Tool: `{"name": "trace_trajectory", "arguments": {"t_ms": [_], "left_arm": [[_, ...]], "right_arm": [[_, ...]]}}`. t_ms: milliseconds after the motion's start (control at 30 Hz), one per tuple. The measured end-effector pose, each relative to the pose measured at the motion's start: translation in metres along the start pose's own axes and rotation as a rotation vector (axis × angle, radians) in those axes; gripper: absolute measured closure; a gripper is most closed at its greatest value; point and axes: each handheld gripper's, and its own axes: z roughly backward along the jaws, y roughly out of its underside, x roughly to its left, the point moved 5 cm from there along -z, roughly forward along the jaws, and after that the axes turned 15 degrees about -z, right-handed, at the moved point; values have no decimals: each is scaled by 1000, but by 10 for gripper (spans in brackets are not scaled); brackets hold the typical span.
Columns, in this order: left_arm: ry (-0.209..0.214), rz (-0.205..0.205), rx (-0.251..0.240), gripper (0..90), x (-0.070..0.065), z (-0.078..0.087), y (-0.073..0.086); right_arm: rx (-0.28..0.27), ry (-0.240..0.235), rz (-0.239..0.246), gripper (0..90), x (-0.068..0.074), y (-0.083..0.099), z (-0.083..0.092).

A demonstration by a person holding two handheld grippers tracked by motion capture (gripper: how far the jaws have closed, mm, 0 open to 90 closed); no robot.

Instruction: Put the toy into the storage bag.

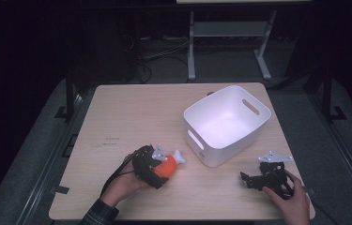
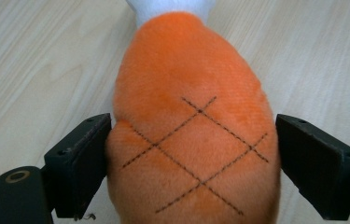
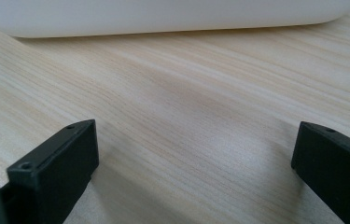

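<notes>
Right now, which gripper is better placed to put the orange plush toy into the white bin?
Left. The left gripper already has its jaws around the orange plush toy; the right gripper is open over bare table.

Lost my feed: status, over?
Left tongs straddling orange plush drumstick, contact unclear. Right tongs open, empty. White bin beside, path clear.

Two handheld grippers at a wooden desk (image 1: 131, 112) with a white bin (image 1: 227, 124)

The left gripper (image 1: 157, 171), near the front edge, has an orange plush toy (image 1: 169, 165) with a white end between its jaws; the toy points toward the bin just beside it. The right gripper (image 1: 253, 179) rests on the desk at front right, apart from the bin, a hand (image 1: 293, 199) behind it
</notes>
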Motion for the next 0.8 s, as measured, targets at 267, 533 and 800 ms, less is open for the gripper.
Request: {"name": "trace_trajectory", "arguments": {"t_ms": [267,533,800], "left_arm": [[11,7,14,130,0,-7,3],[25,25,-4,180,1,-7,3],[23,38,-23,223,5,-3,5]], "right_arm": [[0,0,0,2,0,0,0],[0,0,0,2,0,0,0],[0,0,0,2,0,0,0]]}}
